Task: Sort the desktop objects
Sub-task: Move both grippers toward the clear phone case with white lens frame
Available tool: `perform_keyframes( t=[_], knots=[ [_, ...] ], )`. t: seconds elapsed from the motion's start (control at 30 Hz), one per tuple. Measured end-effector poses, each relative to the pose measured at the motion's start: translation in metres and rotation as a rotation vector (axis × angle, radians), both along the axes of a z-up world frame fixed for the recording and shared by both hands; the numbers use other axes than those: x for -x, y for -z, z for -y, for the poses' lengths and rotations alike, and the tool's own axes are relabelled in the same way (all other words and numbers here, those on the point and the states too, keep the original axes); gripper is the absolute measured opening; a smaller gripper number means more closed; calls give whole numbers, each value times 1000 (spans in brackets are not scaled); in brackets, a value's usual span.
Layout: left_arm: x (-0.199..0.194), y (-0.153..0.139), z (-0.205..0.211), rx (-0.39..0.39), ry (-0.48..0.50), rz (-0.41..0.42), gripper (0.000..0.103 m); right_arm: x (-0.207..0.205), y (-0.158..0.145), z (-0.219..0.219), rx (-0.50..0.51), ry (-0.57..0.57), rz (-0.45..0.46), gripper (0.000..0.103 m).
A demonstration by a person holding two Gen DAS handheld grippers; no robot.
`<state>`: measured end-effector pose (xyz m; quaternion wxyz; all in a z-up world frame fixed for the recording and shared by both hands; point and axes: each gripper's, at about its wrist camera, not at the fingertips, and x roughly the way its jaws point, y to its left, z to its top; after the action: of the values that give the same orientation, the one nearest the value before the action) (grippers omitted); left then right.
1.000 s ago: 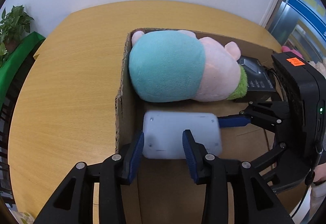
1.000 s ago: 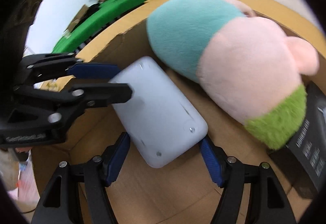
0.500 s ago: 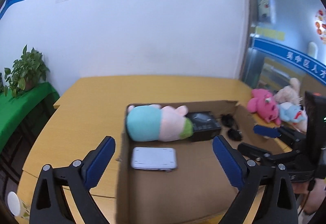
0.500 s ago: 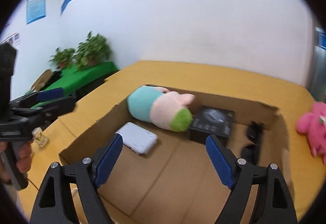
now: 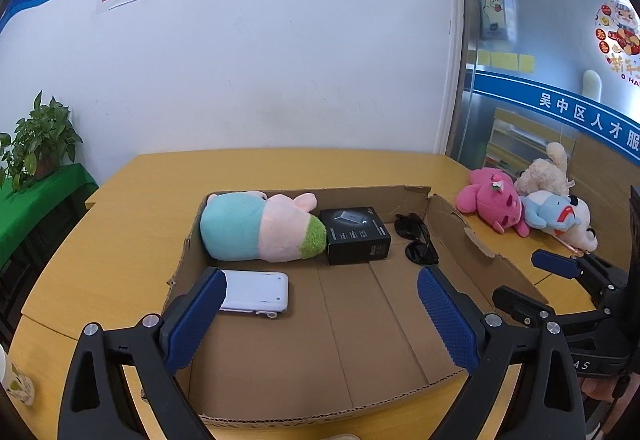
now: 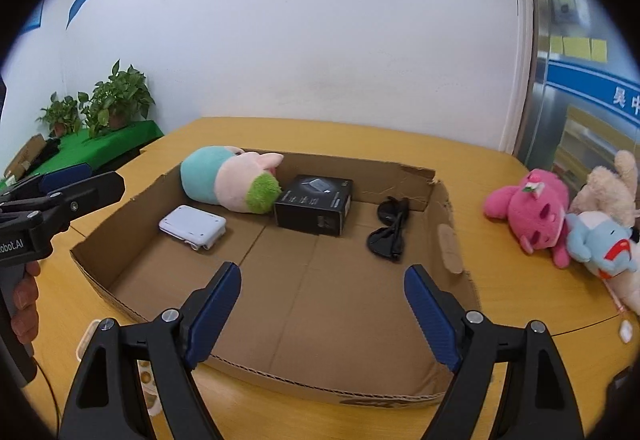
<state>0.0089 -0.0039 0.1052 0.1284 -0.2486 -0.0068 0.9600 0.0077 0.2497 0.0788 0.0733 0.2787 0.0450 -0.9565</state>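
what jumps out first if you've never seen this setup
A cardboard box sits mid-table, holding a teal-and-pink plush at its back left, a black carton beside it, sunglasses to the right and a white device in front of the plush. Three more plush toys lie on the table right of the box. Both tongs, left and right, hang open over its near edge.

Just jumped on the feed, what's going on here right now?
A person is sorting desk items into a cardboard box. Both the left gripper and right gripper are open, empty and above the box's near edge. Inside lie a teal-and-pink plush, a white device, a black box and sunglasses. Three plush toys wait on the table to the right.
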Motion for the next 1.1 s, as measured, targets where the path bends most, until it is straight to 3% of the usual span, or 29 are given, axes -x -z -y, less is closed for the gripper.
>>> perform_keyframes(
  t=[0.3, 0.43, 0.67, 0.83, 0.9, 1.1],
  knots=[
    [-11, 8, 10, 9, -8, 28, 98, -5, 9, 4, 11, -20, 40, 84],
    [-21, 19, 33, 6, -20, 74, 98, -13, 14, 17, 11, -95, 63, 84],
    [-46, 57, 85, -26, -65, 216, 98, -38, 52, 61, 67, -368, 212, 84],
    [-52, 90, 114, -100, -76, 343, 95, -34, 93, 94, 117, -475, 352, 83],
    [-50, 104, 119, -126, -60, 403, 82, -29, 104, 103, 130, -503, 382, 83],
    [-43, 146, 119, -197, -14, 558, 73, -20, 124, 115, 180, -535, 445, 83]
  ],
)
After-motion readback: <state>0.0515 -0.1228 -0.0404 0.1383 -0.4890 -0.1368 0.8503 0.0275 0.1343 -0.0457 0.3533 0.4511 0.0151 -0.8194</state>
